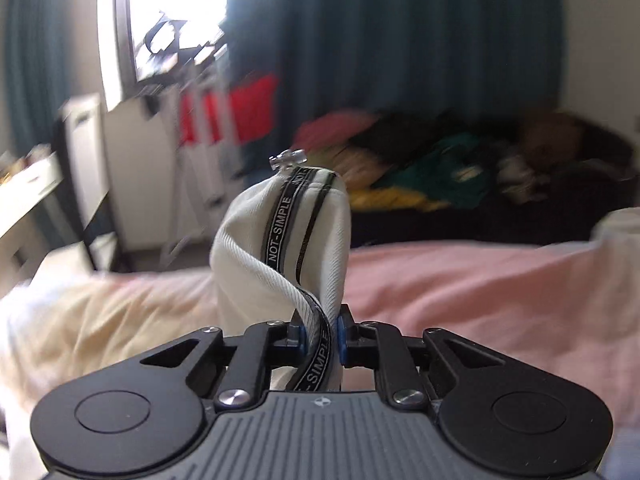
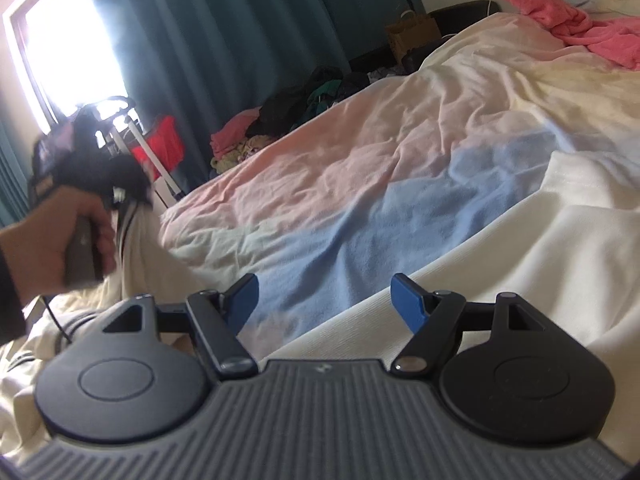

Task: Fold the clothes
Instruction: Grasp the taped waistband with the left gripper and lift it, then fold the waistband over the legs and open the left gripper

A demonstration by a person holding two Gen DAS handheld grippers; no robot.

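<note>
Left claw (image 1: 320, 336): we have it clamped on the white garment (image 1: 280, 240), whose trimmed edge stands up above the bed (image 1: 460, 280).
Right claw (image 2: 324, 300): we hold it apart and empty over the garment's far part.
Risk: only a thin edge is pinched, so a tug may slip it free.

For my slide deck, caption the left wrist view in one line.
Left tool shut on a white garment with black lettered trim, lifted above the pink bedspread.

Daylight blows out my window (image 1: 176, 12) into white glare while the teal curtains (image 2: 208, 40) sit dim, motion blur smears my left view's background, the near fabric stays sharp, and fisheye bending curves both frames' edges.
</note>
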